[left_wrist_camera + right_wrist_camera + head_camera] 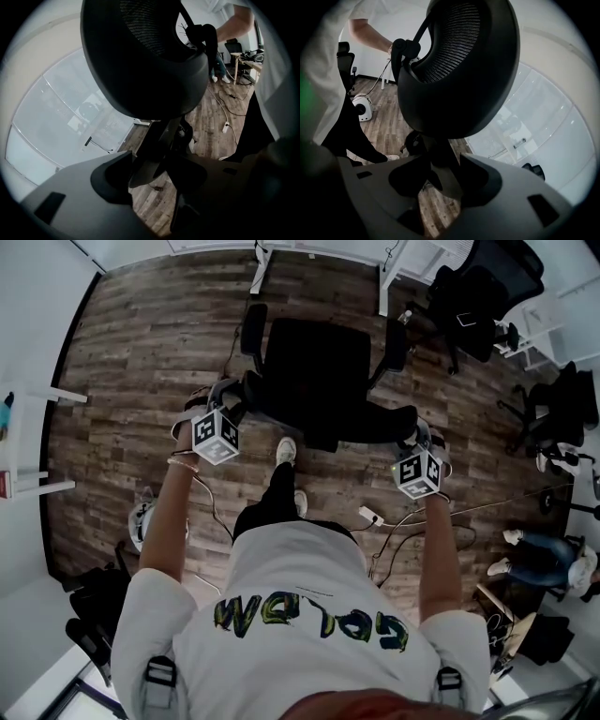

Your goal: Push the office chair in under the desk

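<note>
The black office chair stands on the wood floor in front of me, its seat toward the white desk legs at the top of the head view. My left gripper is at the left end of the backrest and my right gripper at the right end. In the left gripper view the left gripper is shut on the dark backrest frame under the mesh back. In the right gripper view the right gripper is shut on the frame the same way.
More black chairs stand at the top right and right edge. A power strip with cables lies by my feet. Another person's legs are at the right. A white shelf is at the left, dark bags at the lower left.
</note>
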Motion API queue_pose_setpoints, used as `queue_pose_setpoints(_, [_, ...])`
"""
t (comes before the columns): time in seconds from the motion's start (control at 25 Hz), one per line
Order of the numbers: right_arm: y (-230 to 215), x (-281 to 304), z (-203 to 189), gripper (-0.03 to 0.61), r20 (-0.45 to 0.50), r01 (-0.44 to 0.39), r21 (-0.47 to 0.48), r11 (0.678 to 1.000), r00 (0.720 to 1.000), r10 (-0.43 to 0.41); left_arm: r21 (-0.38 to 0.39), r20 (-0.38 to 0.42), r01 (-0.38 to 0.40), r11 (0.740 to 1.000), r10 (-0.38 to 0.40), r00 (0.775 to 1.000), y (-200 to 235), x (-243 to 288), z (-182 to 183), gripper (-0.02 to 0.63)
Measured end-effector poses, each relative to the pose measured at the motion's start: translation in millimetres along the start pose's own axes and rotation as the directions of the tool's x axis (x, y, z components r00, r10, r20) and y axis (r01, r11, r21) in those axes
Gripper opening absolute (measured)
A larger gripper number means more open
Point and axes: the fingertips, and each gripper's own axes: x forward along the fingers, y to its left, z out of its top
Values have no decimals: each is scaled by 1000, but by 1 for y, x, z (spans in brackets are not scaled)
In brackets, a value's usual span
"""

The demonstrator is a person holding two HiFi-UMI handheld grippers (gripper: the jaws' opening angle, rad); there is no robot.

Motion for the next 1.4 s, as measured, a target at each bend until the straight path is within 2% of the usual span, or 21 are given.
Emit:
queue_pose_setpoints(0.44, [-28, 39, 18, 195, -4, 11, 7, 1000, 1000, -11, 13, 32, 5, 1000, -6, 999, 46, 33, -8, 236])
queue_pose_setpoints(0.6, [-43, 57, 23, 201, -7, 17, 9, 1000, 1000, -17, 9, 9, 10, 1000, -11, 1000, 67, 46, -8, 235])
queue_pose_setpoints(1.4, [-141, 149, 45, 210, -83, 45, 65, 997, 996, -39, 15, 26, 8, 1000, -8, 1000, 174, 131, 7, 239])
